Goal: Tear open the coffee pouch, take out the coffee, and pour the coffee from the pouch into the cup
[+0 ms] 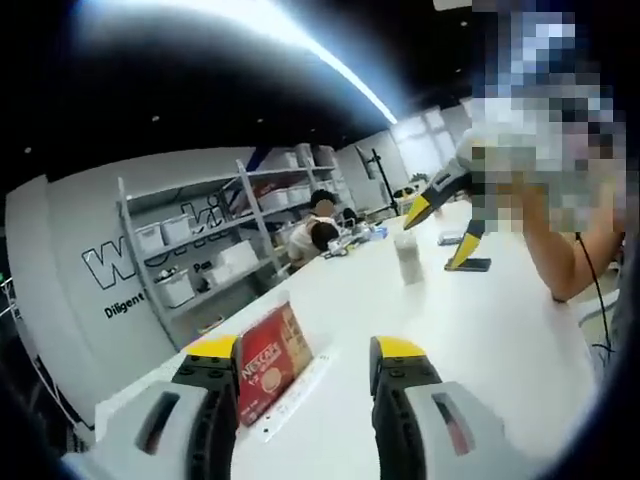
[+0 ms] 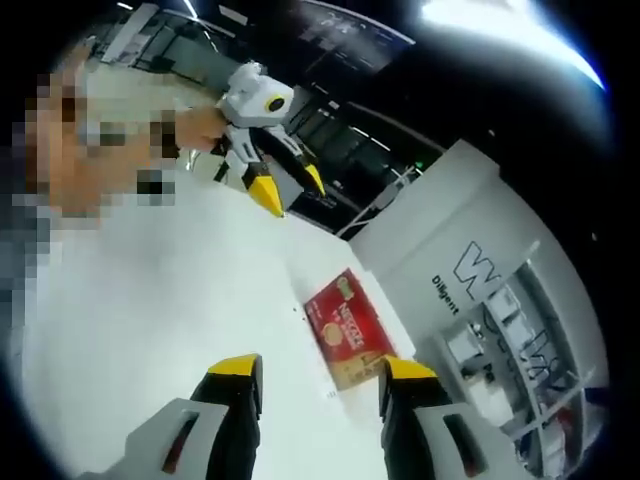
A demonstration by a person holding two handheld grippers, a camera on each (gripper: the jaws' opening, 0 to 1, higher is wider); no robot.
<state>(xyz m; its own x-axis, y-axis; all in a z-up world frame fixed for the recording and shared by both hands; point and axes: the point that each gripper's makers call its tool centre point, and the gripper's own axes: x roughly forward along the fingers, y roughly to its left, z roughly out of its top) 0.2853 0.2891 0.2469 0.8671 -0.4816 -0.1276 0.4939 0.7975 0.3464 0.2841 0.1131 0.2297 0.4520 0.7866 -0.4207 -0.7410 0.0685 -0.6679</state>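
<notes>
A red Nescafé box (image 1: 270, 360) rests on the white table (image 1: 470, 330), just beyond my left gripper (image 1: 303, 360), whose jaws stand open with nothing between them. A pale translucent cup (image 1: 408, 258) stands farther along the table. Above and beyond the cup my right gripper (image 1: 442, 232) hangs in the air, yellow tips apart. In the right gripper view the same red box (image 2: 347, 328) lies ahead of my right gripper (image 2: 320, 370), which is open and empty. My left gripper (image 2: 292, 188) hovers over the table's (image 2: 180, 300) far side, held by a hand.
Two dark phones (image 1: 468, 265) lie on the table past the cup. Grey shelving with white bins (image 1: 190, 250) lines the wall at the left. People sit at the table's far end (image 1: 318, 232). A white ruler-like strip (image 1: 300, 385) lies beside the box.
</notes>
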